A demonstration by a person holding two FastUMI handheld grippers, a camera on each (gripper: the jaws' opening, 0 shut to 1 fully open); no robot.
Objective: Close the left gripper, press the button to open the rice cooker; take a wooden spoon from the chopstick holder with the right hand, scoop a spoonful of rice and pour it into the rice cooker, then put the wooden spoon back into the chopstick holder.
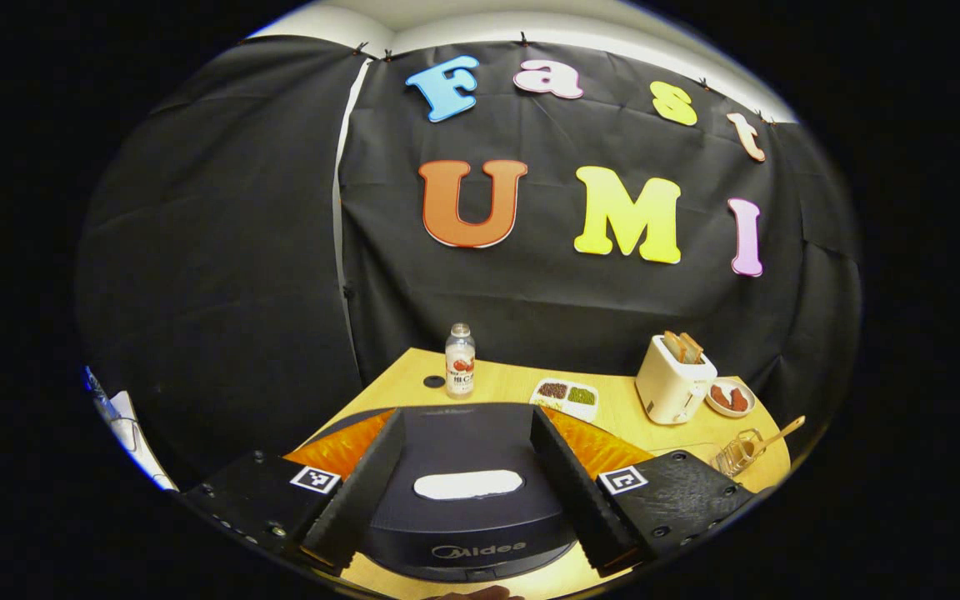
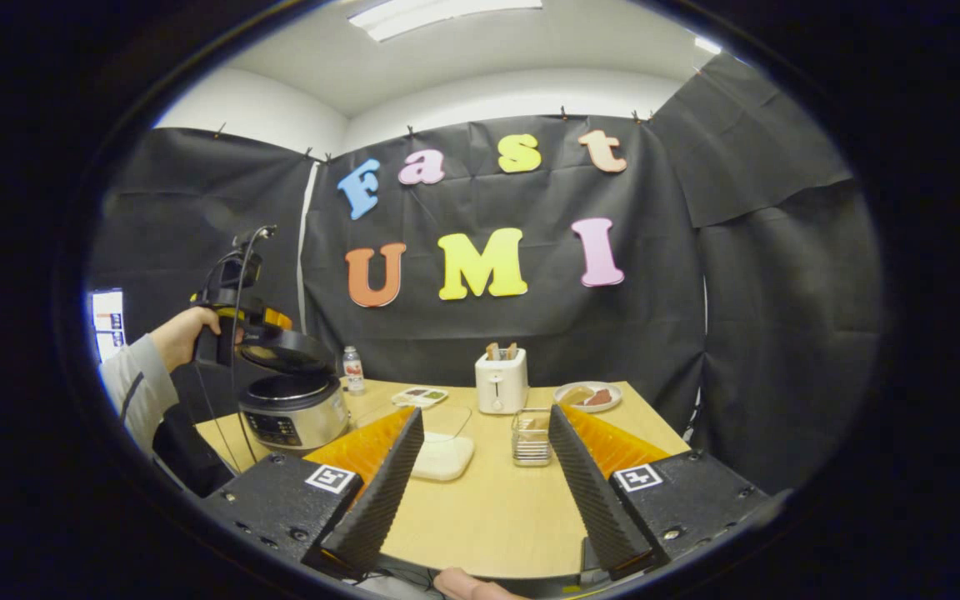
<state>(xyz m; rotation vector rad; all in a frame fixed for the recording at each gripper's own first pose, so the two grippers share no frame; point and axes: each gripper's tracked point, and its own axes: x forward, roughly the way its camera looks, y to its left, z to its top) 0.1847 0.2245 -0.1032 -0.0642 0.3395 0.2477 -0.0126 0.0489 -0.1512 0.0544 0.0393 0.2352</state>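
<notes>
The dark rice cooker lid (image 1: pixel 463 521), with a white patch on top, lies right under my left gripper (image 1: pixel 467 417), whose fingers are spread to either side of it without touching. In the right gripper view the cooker (image 2: pixel 292 412) stands at the table's left with its lid (image 2: pixel 284 352) raised, and a hand holds the left gripper (image 2: pixel 267 325) just above it. My right gripper (image 2: pixel 487 412) hangs open over the table's near edge, holding nothing. Ahead of it sit a clear box of white rice (image 2: pixel 442 454) and the chopstick holder (image 2: pixel 532 437). The wooden spoon (image 1: pixel 780 433) leans in the holder (image 1: pixel 738 454).
A white toaster (image 2: pixel 502 381) with bread stands at the back, and a plate of food (image 2: pixel 587 397) sits to its right. A small bottle (image 2: pixel 352 369) and a divided snack dish (image 2: pixel 419 396) sit behind the cooker. The wooden table (image 2: pixel 488 508) ends close to my right fingers.
</notes>
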